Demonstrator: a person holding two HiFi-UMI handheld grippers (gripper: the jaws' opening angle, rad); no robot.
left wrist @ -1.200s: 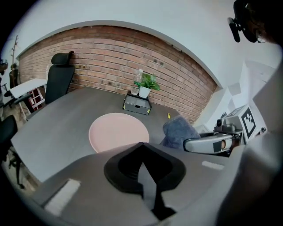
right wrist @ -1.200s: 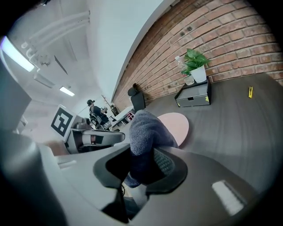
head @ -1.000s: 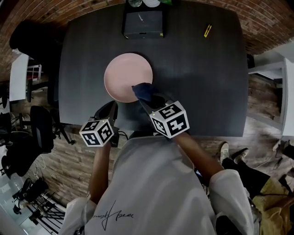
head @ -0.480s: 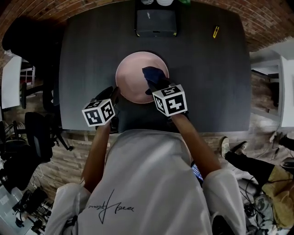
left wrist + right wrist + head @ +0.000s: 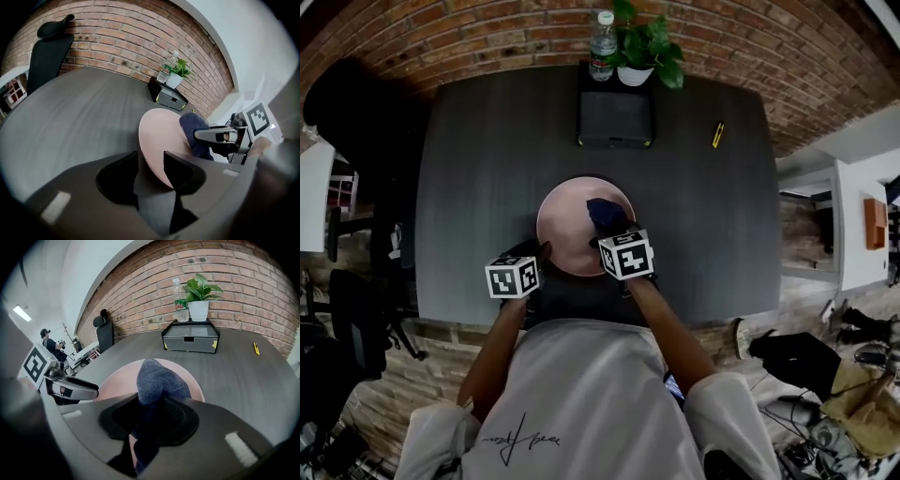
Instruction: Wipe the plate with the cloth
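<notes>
A pink plate lies on the dark table in front of me. A dark blue cloth rests on the plate's right half, and my right gripper is shut on it. In the right gripper view the cloth bulges out of the jaws over the plate. My left gripper is at the plate's near left rim. Its jaws have just been opening and stand open, with the plate's edge in the gap between them and not pressed.
A black drawer box stands at the table's far edge, with a water bottle and a potted plant behind it. A yellow tool lies at the far right. Office chairs stand left of the table.
Both grippers moved forward and down to the plate. The cloth went from the plate's near edge onto its surface. The left gripper came up to the plate's rim.
</notes>
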